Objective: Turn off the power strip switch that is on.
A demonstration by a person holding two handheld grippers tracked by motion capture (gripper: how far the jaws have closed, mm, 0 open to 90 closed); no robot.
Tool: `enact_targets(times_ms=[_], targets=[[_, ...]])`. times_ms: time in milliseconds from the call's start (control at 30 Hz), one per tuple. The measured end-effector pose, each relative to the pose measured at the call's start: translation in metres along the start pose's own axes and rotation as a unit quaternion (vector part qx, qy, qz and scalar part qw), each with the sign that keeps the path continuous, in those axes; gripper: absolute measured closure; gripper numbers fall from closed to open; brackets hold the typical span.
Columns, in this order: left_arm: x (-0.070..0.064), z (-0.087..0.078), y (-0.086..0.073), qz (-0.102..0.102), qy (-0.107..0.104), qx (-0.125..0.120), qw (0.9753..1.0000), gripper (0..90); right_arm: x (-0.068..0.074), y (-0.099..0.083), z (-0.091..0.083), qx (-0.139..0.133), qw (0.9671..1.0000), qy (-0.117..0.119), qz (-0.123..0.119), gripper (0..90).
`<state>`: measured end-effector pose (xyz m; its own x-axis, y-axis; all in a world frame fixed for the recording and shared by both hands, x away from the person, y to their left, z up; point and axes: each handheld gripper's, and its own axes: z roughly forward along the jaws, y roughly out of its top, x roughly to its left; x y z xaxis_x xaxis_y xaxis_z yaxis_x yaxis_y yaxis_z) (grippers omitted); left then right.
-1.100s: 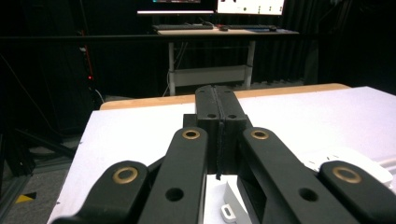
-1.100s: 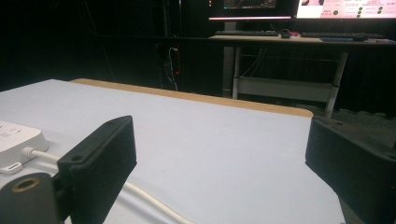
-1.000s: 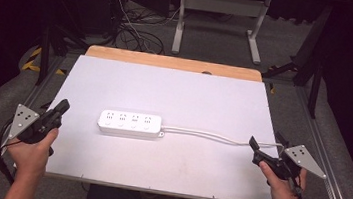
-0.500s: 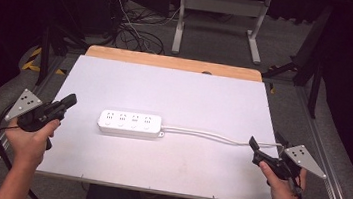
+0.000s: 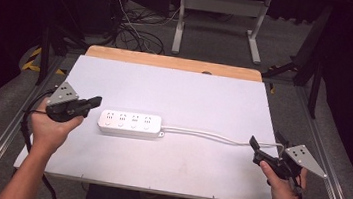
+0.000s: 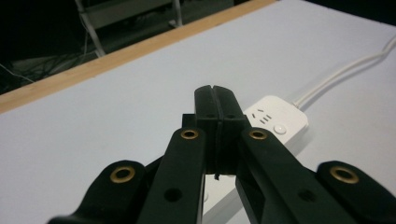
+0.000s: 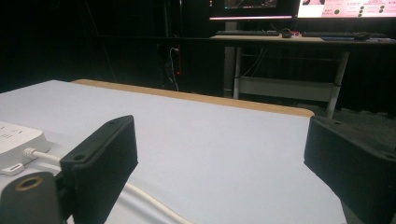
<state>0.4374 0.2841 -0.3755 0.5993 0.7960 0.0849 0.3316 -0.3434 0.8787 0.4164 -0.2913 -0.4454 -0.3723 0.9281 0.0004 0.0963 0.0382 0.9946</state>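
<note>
High view: a fixed camera above the near edge looks forward and down over the whole white worktop (image 5: 185, 95) to the floor beyond. Left gripper view: the camera sits close behind the left tool (image 6: 215, 93), low over the worktop, facing the power strip (image 6: 275, 119) also seen from above. Right gripper view: the camera skims the surface toward the far wooden edge (image 7: 196, 97), sharing strip and cord (image 7: 140, 193).

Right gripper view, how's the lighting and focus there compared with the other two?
Right gripper view: dim, dark background, bright monitors glaring at top; its near jaws look soft. Left gripper view: the shut left gripper is fairly sharp, the power strip softer and brightly lit. High view: table evenly lit, surroundings dark, slightly soft overall.
</note>
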Motion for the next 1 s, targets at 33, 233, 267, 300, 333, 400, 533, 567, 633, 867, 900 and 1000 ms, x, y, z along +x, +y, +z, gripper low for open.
enact_targets(times_ms=[33, 233, 267, 300, 333, 400, 533, 567, 633, 867, 900, 1000], targets=[[-0.002, 0.004, 0.002, 0.005, -0.004, 0.008, 1.0000, 90.0, 0.000, 0.000, 0.000, -0.001, 1.0000, 0.000, -0.001, 10.0], [-0.015, 0.024, 0.016, 0.032, -0.024, 0.043, 0.9983, 90.0, -0.001, 0.001, 0.001, -0.003, 1.0000, -0.001, -0.002, 10.1], [-0.019, 0.030, 0.019, 0.041, -0.031, 0.053, 0.9973, 90.0, -0.001, 0.001, 0.001, -0.002, 1.0000, 0.000, -0.001, 10.1], [-0.024, 0.038, 0.022, 0.051, -0.041, 0.070, 0.9954, 90.0, -0.001, 0.001, 0.001, -0.002, 1.0000, 0.000, -0.001, 10.2], [-0.026, 0.043, 0.024, 0.057, -0.045, 0.078, 0.9943, 90.0, -0.001, 0.001, 0.001, -0.001, 1.0000, 0.001, 0.000, 10.2], [-0.031, 0.053, 0.026, 0.065, -0.056, 0.097, 0.9916, 90.0, -0.001, 0.001, 0.001, -0.002, 1.0000, 0.000, 0.000, 10.2], [-0.042, 0.074, 0.029, 0.090, -0.073, 0.134, 0.9841, 90.0, -0.001, 0.001, 0.002, -0.001, 1.0000, 0.002, 0.000, 10.2], [-0.044, 0.079, 0.029, 0.094, -0.079, 0.143, 0.9820, 90.0, -0.001, 0.001, 0.002, -0.001, 1.0000, 0.002, 0.000, 10.2], [-0.051, 0.090, 0.030, 0.100, -0.087, 0.159, 0.9783, 90.0, -0.001, 0.001, 0.002, -0.001, 1.0000, 0.001, -0.001, 10.3], [-0.066, 0.118, 0.033, 0.135, -0.100, 0.223, 0.9602, 90.0, 0.000, 0.001, 0.003, 0.000, 1.0000, 0.003, -0.003, 10.2], [-0.068, 0.122, 0.034, 0.135, -0.103, 0.230, 0.9582, 90.0, 0.001, 0.001, 0.004, 0.002, 1.0000, 0.004, -0.003, 10.3], [-0.070, 0.131, 0.035, 0.140, -0.105, 0.250, 0.9523, 90.0, 0.001, 0.001, 0.005, 0.001, 0.9999, 0.007, -0.008, 10.3]])
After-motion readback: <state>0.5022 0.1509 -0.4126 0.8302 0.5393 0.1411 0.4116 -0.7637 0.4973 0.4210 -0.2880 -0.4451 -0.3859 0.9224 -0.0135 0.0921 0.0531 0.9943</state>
